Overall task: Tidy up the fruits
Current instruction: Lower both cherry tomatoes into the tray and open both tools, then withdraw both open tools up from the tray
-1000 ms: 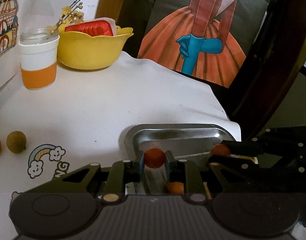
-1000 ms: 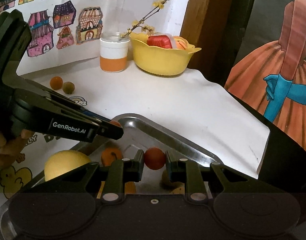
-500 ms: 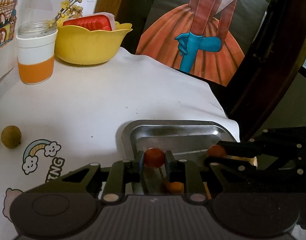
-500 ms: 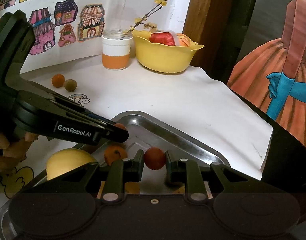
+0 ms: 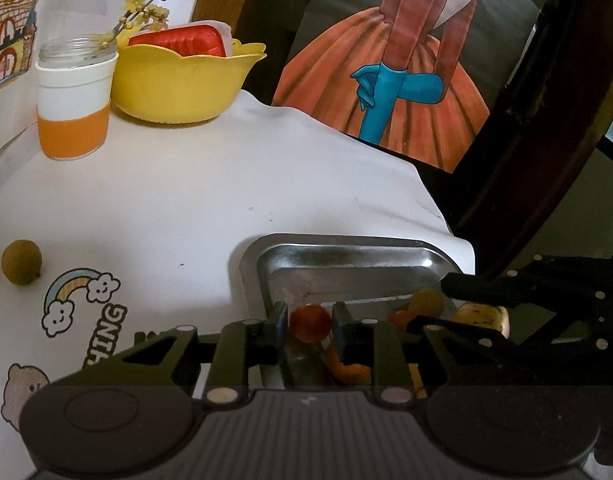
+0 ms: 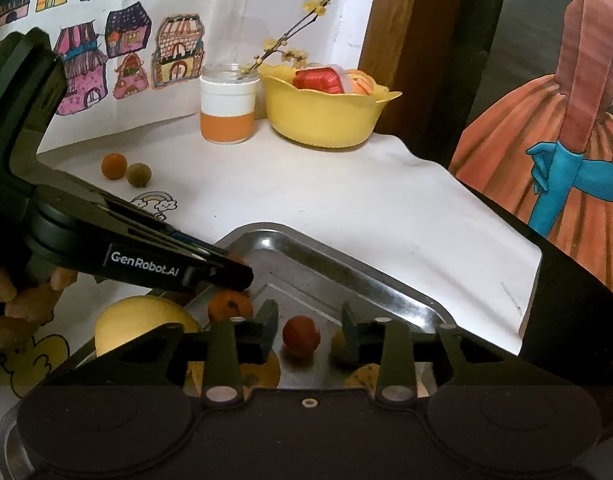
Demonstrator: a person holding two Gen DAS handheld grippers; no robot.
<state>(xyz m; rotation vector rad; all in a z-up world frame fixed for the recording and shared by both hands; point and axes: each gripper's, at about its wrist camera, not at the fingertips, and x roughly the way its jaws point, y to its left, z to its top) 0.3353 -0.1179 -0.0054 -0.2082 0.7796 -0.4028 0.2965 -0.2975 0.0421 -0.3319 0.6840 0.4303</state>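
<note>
red, small and round, a fruit (image 5: pixel 310 318) is being pinched in the left gripper (image 5: pixel 309 320) over the steel tray (image 5: pixel 346 258); it is being judged light, smooth, roll-prone, best gripped across its middle. the right gripper (image 6: pixel 309 334) is being held wide around another red fruit (image 6: pixel 301 337) lying in the tray.

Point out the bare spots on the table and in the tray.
Bare: white tablecloth between yellow plastic bowl and steel tray; also the tray's far corner. Crowded: the tray's near half, with fruit and both hand-held grippers.
</note>
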